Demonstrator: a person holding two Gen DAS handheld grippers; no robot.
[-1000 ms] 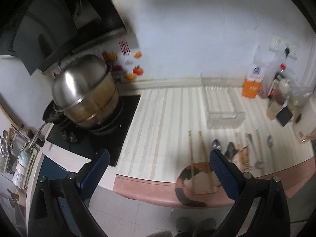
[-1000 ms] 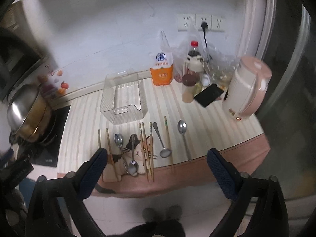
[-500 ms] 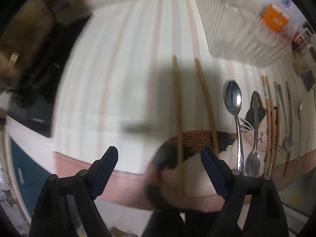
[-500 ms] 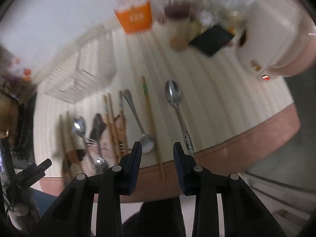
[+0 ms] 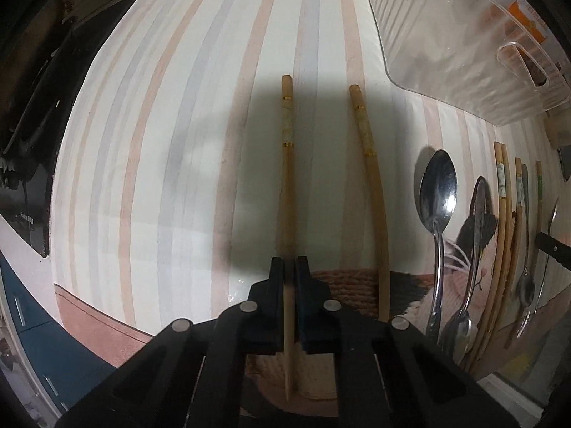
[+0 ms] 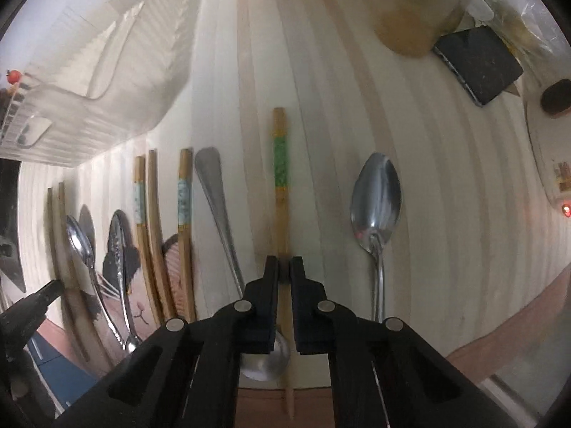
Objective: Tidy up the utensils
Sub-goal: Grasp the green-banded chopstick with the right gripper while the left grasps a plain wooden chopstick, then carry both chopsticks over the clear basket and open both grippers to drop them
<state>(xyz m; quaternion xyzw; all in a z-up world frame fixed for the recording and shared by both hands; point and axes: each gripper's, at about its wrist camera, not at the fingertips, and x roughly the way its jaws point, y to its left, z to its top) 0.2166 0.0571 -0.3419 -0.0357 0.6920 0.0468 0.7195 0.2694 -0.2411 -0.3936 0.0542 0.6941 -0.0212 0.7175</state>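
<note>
Chopsticks run straight ahead along finger line: left hand-held gripper (image 5: 289, 267) pinching gold-banded chopstick (image 5: 287, 164), right hand-held gripper (image 6: 284, 267) pinching green-banded chopstick (image 6: 281, 178); clear bin (image 5: 460, 39) beyond, right of left one.

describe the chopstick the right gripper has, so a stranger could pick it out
On the striped counter, utensils lie in a row near the front edge. Between the ladle-like spoon and the lone steel spoon lies one wooden chopstick, pinched by the right gripper. It alone has a green band; the others' are pale blue.
</note>
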